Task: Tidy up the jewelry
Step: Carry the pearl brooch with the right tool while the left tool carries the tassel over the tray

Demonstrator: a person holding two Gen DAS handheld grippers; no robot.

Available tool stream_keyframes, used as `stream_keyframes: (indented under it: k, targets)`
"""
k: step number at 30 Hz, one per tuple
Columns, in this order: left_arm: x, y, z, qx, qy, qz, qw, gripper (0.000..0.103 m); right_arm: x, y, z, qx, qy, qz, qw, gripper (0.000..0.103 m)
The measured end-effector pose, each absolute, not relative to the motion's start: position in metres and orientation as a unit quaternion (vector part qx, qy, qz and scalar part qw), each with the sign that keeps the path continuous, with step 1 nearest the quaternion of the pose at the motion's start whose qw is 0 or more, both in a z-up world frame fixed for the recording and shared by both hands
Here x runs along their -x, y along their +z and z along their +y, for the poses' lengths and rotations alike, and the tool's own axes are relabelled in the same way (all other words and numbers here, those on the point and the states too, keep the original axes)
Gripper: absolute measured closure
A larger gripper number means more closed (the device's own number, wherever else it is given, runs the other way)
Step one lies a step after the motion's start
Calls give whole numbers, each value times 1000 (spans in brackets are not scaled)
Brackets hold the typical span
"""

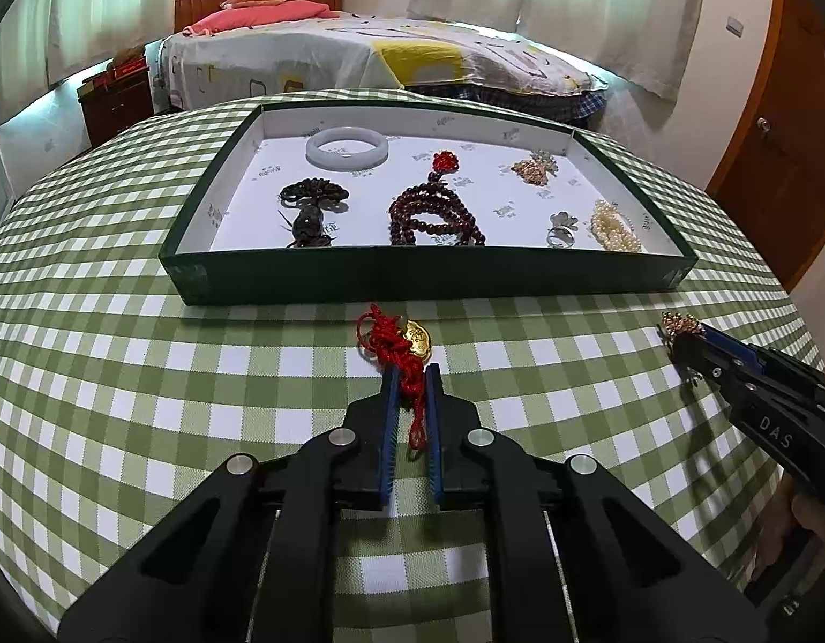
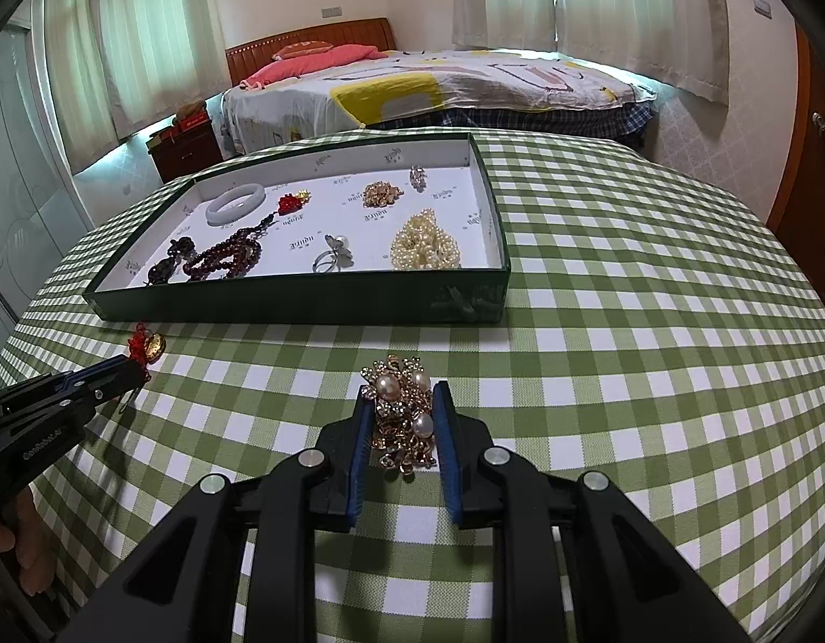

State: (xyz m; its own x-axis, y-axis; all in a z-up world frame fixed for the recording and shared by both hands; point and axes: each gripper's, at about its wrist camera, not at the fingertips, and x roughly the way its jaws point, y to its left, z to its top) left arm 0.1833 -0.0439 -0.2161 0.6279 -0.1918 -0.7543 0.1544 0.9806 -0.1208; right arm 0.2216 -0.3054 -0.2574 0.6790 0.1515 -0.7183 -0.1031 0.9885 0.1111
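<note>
Left wrist view: left gripper (image 1: 411, 375) clamped on red cord (image 1: 407, 375) of gold pendant (image 1: 417, 333); blue pads (image 1: 388, 428) pressing cord from both sides. Pendant itself past fingertips, on green checked tablecloth (image 1: 144, 375), just in front of green tray (image 1: 428, 273). Inside tray: pale bangle (image 1: 347, 147) at back left, dark bead bracelet (image 1: 312, 209) front left, reddish bead string (image 1: 436, 211) with red knot in middle, gold chain heap (image 1: 533, 169) back right, silver ring (image 1: 561, 233) and pearl strand (image 1: 615, 226) front right. Right gripper (image 1: 680, 329) at right edge, tips at gold-and-pearl cluster (image 1: 680, 321).

Right wrist view: right gripper (image 2: 403, 391) closed around gold-and-pearl cluster (image 2: 404, 407), pads (image 2: 447, 428) touching its sides; cluster on cloth, well in front of tray's (image 2: 305, 305) near wall. 3 pearls visible among gold links. Left gripper (image 2: 136, 367) at left edge, tips at red cord (image 2: 139, 348) beside pendant (image 2: 155, 345). Part of a hand (image 2: 16, 541) at lower left. Bed (image 2: 439, 91) and curtains (image 2: 144, 27) behind table.
</note>
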Motion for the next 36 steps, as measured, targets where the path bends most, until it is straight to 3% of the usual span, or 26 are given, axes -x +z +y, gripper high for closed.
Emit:
stream_keyframes:
  k: [36]
  targets:
    - [-156,-177,-34,11,-88,369,925,95,-201,-226,-292,-23,80,351,932,80]
